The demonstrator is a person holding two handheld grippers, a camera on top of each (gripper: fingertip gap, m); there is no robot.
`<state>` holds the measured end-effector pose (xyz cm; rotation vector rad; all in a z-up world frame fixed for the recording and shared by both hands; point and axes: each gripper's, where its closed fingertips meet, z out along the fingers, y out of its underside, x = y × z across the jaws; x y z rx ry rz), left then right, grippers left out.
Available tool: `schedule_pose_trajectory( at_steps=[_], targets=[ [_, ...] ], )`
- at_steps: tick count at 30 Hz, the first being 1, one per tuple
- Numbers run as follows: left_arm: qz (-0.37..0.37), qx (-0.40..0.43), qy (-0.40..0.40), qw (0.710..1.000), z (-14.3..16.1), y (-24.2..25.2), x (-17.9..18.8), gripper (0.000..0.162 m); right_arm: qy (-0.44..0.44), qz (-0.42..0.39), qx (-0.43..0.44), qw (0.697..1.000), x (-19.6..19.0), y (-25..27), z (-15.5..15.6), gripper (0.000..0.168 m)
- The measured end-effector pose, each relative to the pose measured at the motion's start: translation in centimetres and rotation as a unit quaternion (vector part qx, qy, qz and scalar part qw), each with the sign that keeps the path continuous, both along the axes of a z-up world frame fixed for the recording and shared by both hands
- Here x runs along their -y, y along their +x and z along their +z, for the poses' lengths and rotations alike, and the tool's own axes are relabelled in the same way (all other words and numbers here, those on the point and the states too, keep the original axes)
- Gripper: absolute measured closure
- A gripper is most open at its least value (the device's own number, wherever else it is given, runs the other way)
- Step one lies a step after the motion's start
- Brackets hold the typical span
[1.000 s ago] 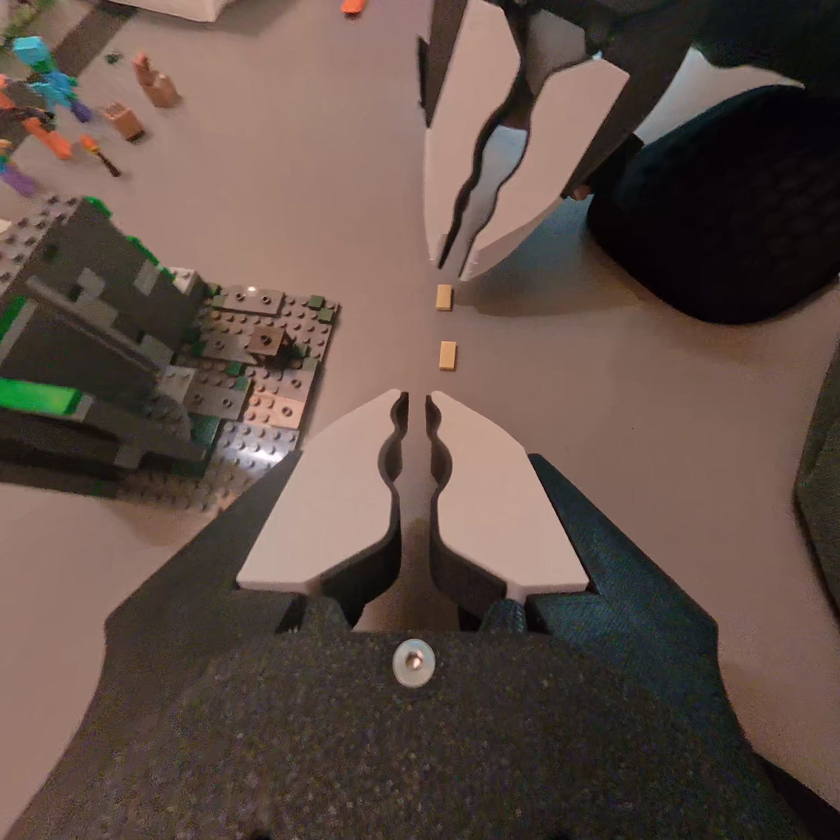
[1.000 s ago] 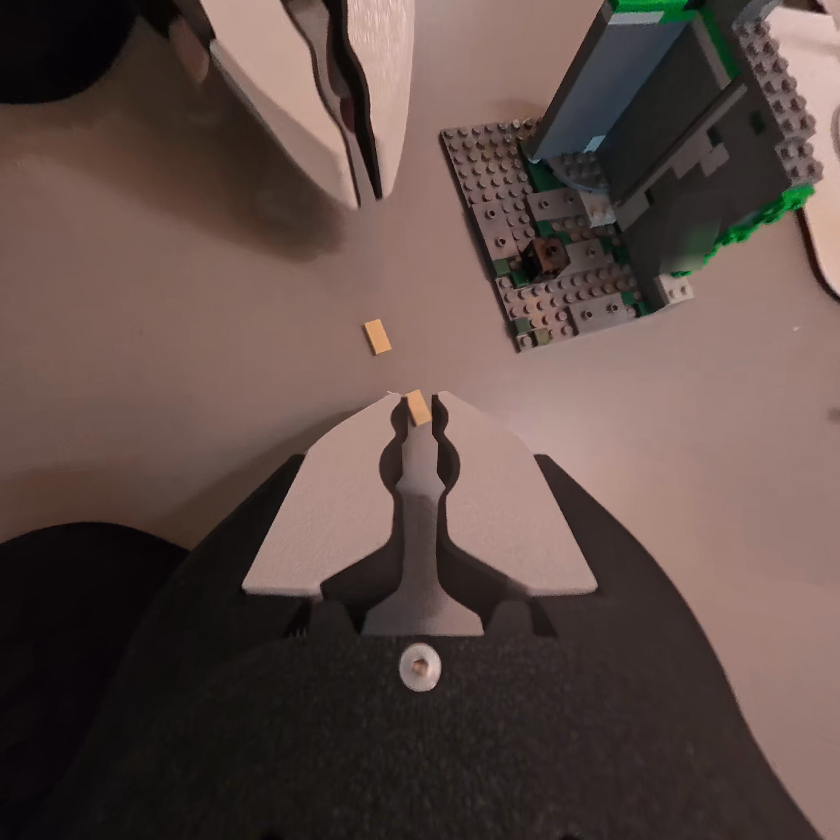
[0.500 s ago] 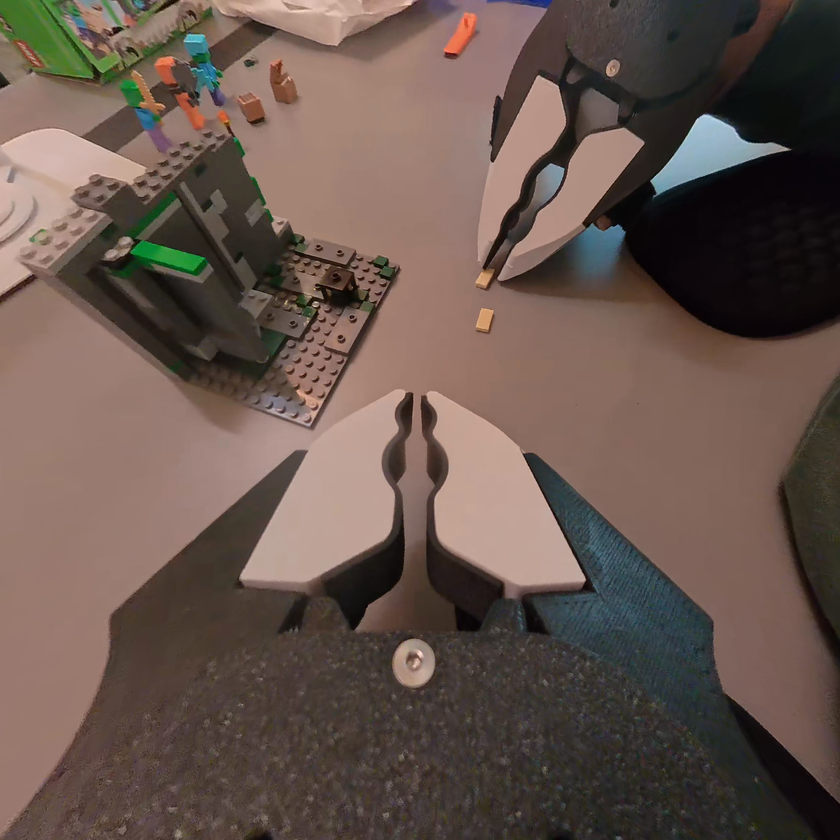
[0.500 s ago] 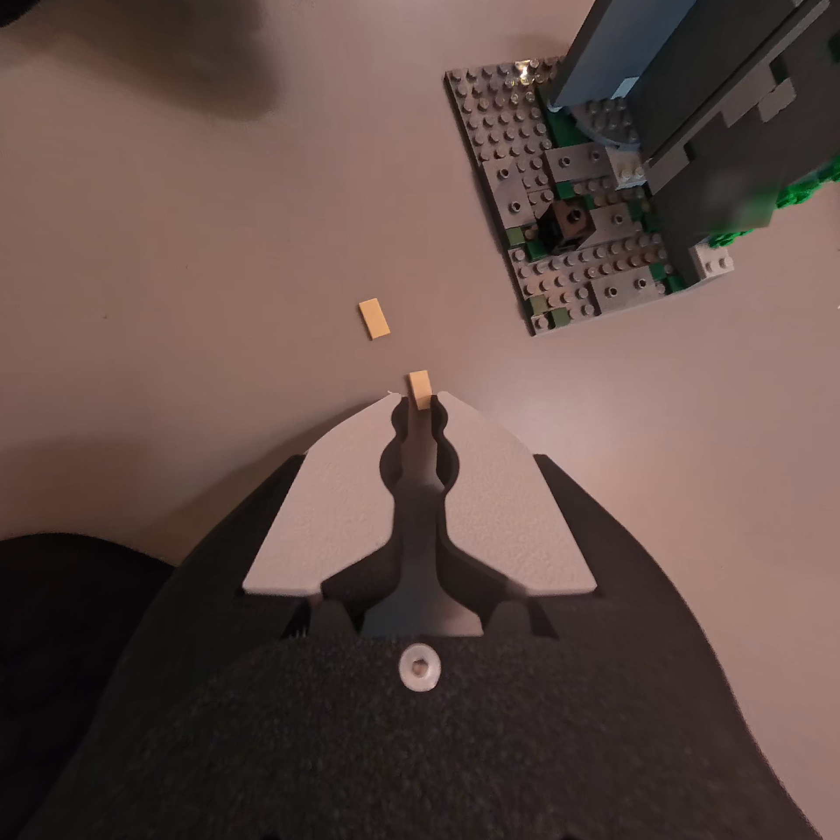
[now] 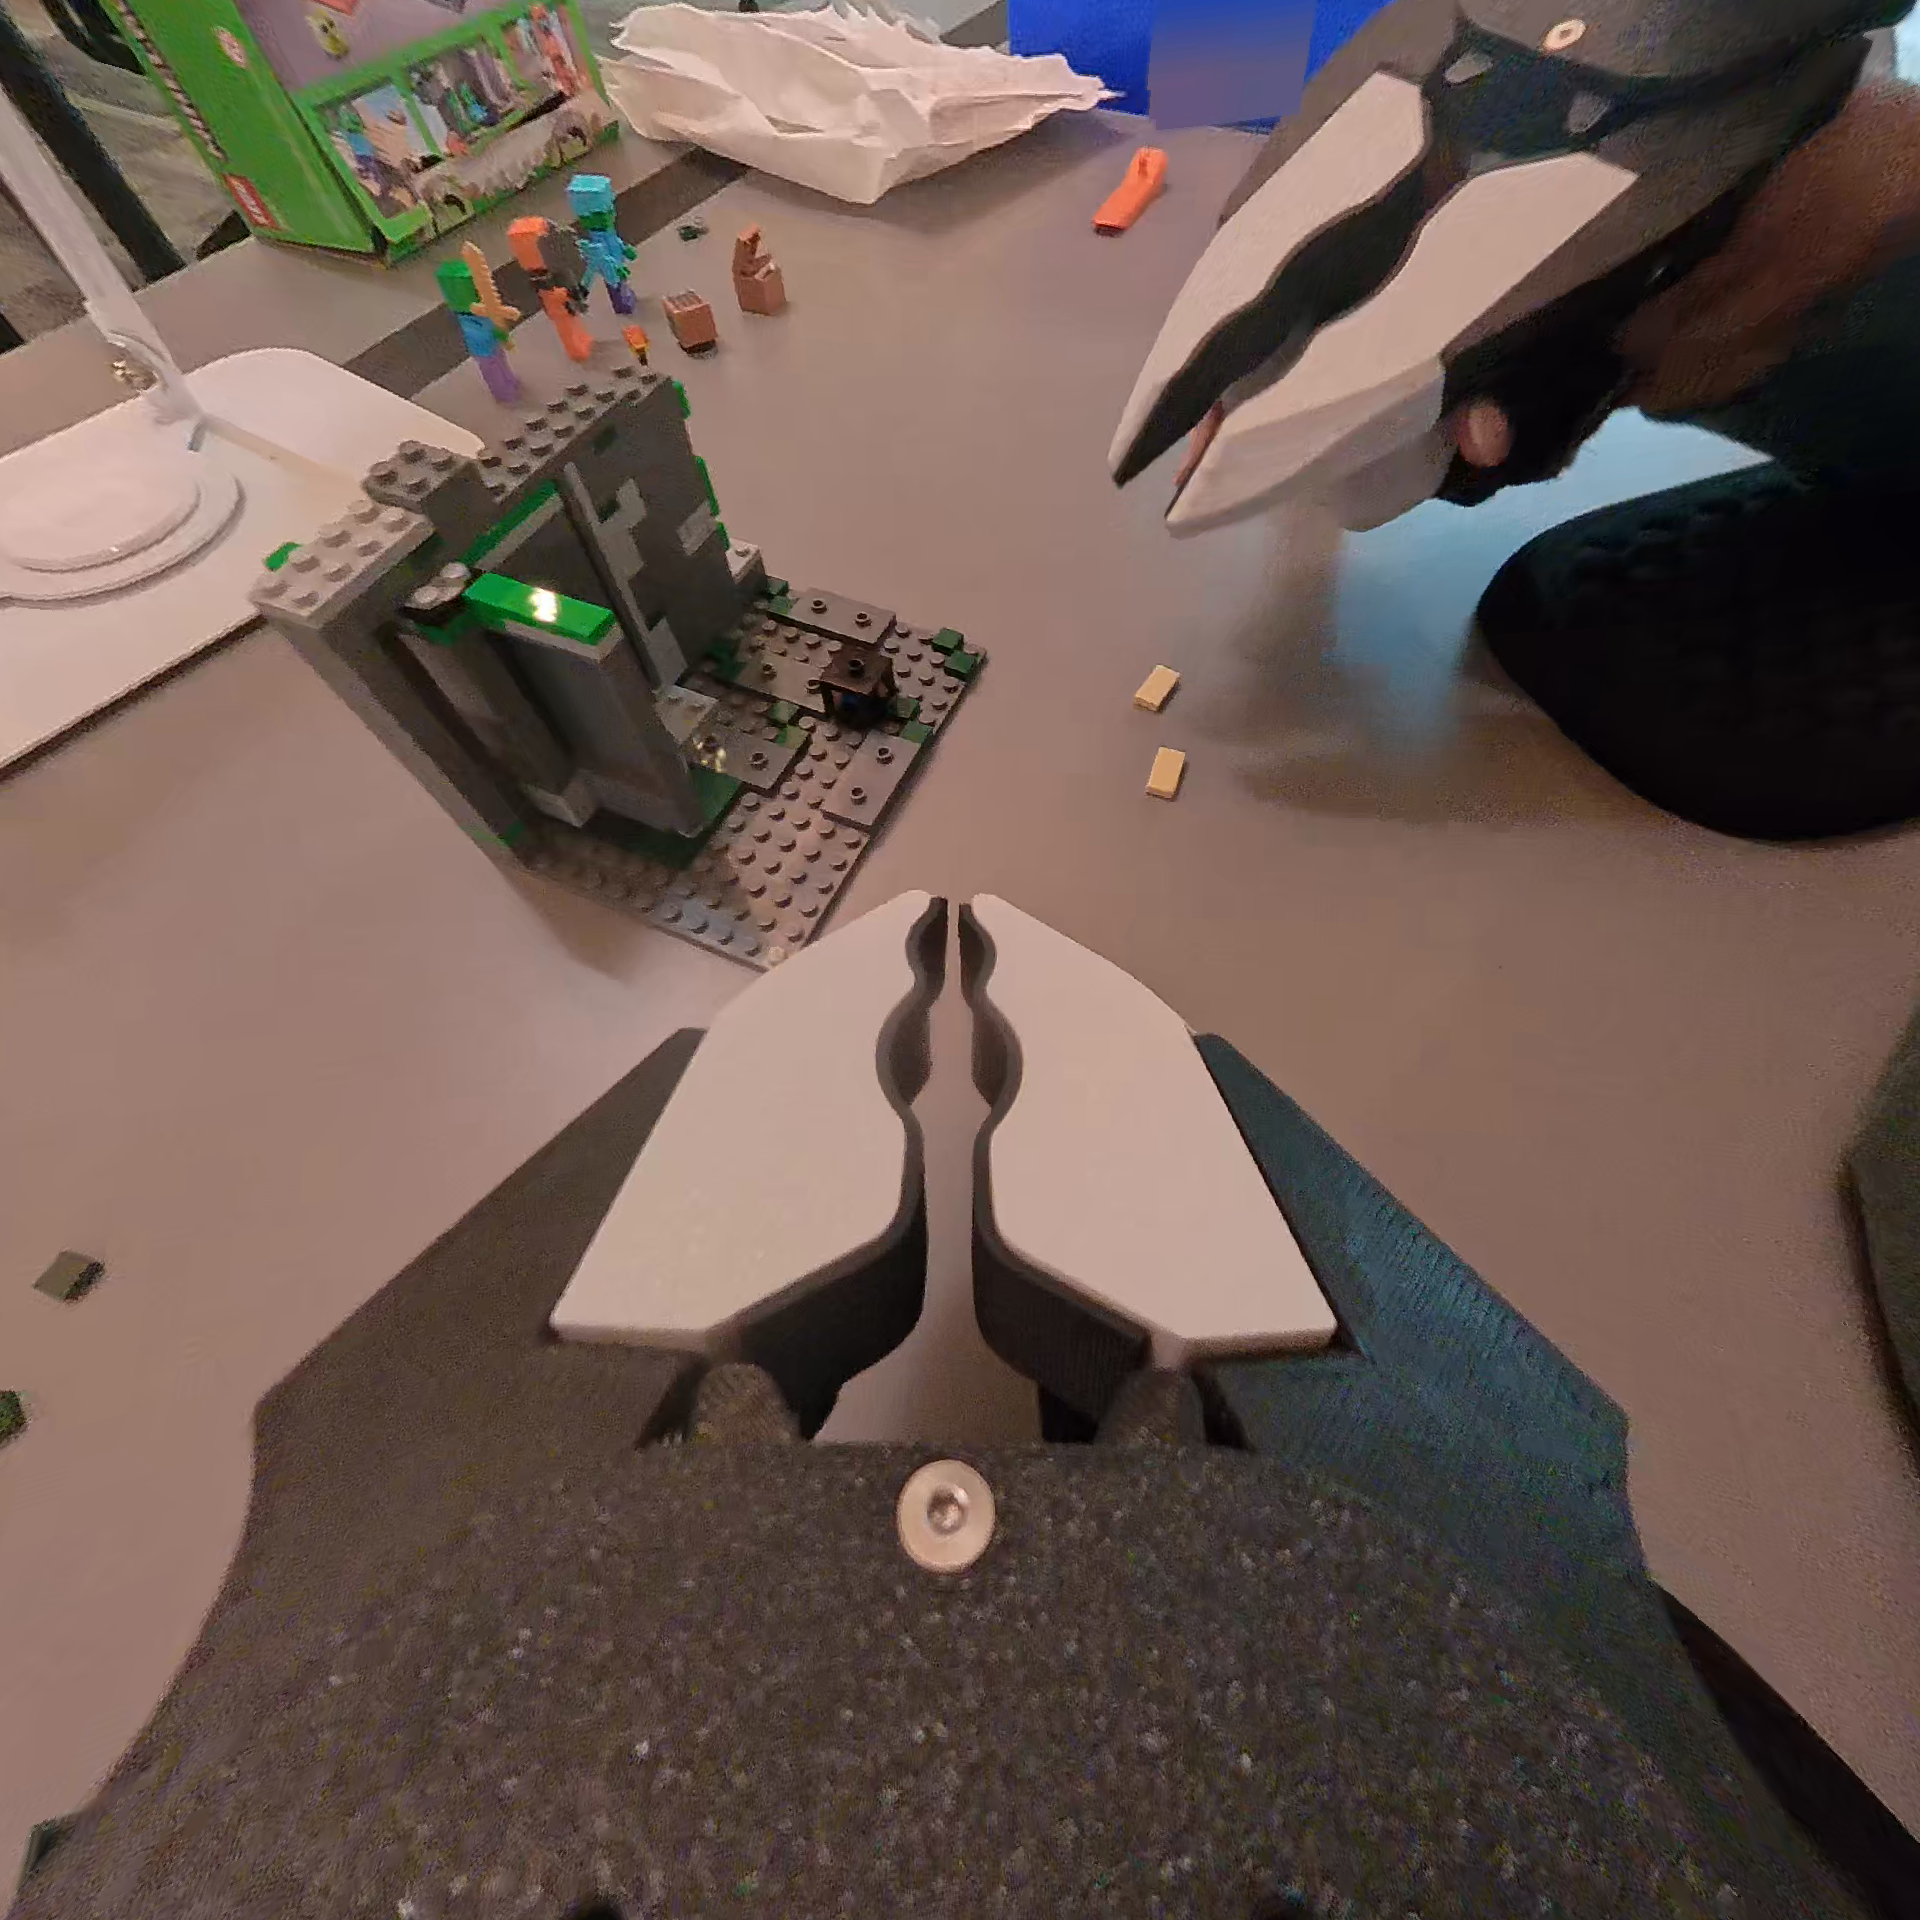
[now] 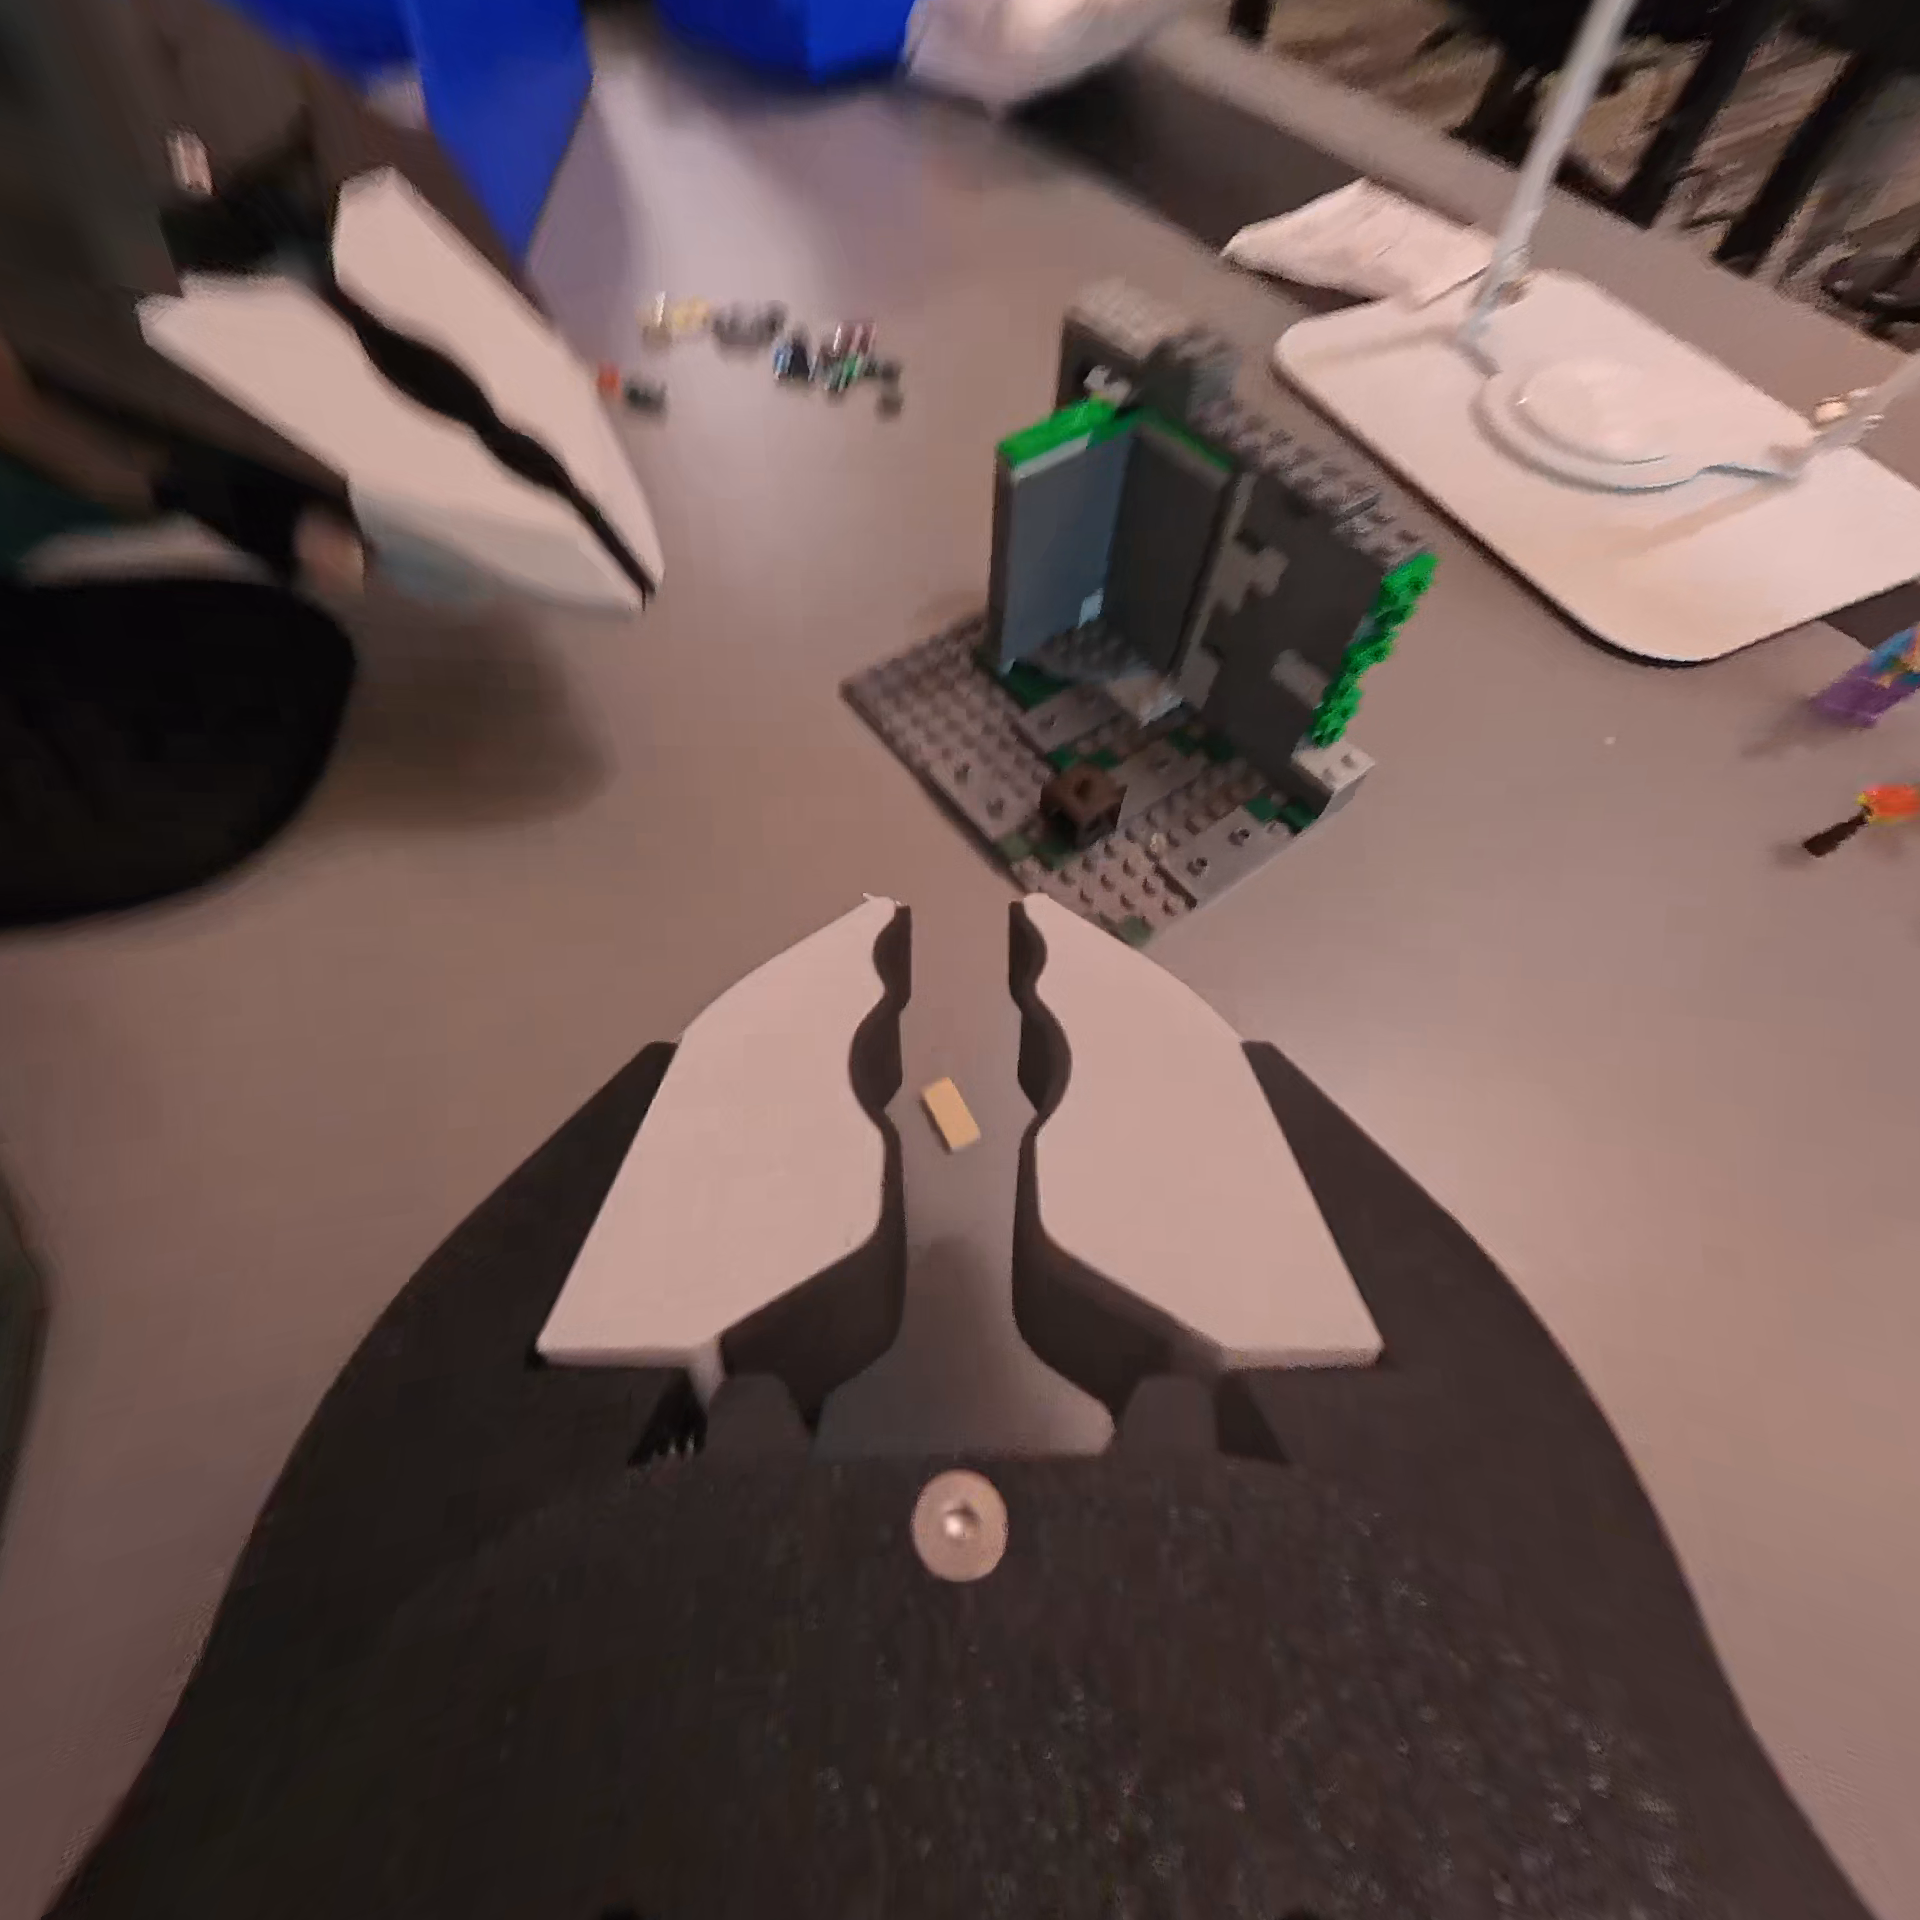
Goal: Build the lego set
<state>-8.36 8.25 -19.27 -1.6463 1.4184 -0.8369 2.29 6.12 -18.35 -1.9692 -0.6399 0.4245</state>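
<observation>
Lifting off the tan tiles (image 5: 1156, 688), right gripper (image 6: 958, 914) has opened.

Grey-and-green lego build (image 5: 582, 665) on grey studded baseplate (image 5: 831, 831); two tan tiles (image 5: 1156, 688) right; green box (image 5: 364, 114) far left; grey table (image 5: 1351, 1039); orange piece (image 5: 1130, 192) far.
</observation>
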Motion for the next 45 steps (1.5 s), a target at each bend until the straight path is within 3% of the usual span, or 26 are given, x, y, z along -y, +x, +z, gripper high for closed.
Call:
schedule_pose_trajectory(
  at_steps=[4, 9, 16, 23, 30, 35, 39, 45],
  targets=[
    [0.023, 0.010, -0.006, 1.000, 0.2, -0.6, -0.9, 0.162, 0.047, -0.068, -0.075, 0.994, -1.1, 0.7, 1.3, 0.166],
    [0.103, 0.012, 0.007, 0.995, 0.6, -2.7, -3.8, 0.162, 0.080, -0.089, -0.070, 0.990, -1.6, 1.6, 1.2, 0.168],
    [0.258, 0.031, 0.013, 0.966, 2.8, -10.9, -10.4, 0.153, 0.094, -0.069, -0.033, 0.993, -1.4, 0.9, 0.8, 0.168],
    [0.331, 0.033, 0.025, 0.943, 6.0, -18.3, -12.9, 0.136, 0.095, -0.061, -0.033, 0.993, -1.1, 0.9, 0.9, 0.168],
    [0.377, -0.061, 0.037, 0.924, 6.0, -25.1, -13.8, 0.119, 0.086, -0.067, -0.042, 0.993, -1.0, 1.3, 0.7, 0.168],
    [0.387, -0.148, -0.001, 0.910, 5.4, -31.4, -14.1, 0.113, 0.080, -0.063, -0.052, 0.993, -1.0, 1.1, 0.8, 0.168],
    [0.390, -0.228, -0.032, 0.891, 4.3, -37.0, -14.4, 0.112, 0.078, -0.064, -0.048, 0.994, -1.0, 1.1, 0.6, 0.168],
    [0.395, -0.284, -0.079, 0.870, 2.1, -43.8, -15.6, 0.117, 0.069, -0.064, -0.044, 0.995, -1.2, 0.9, 0.0, 0.168]
  ],
)
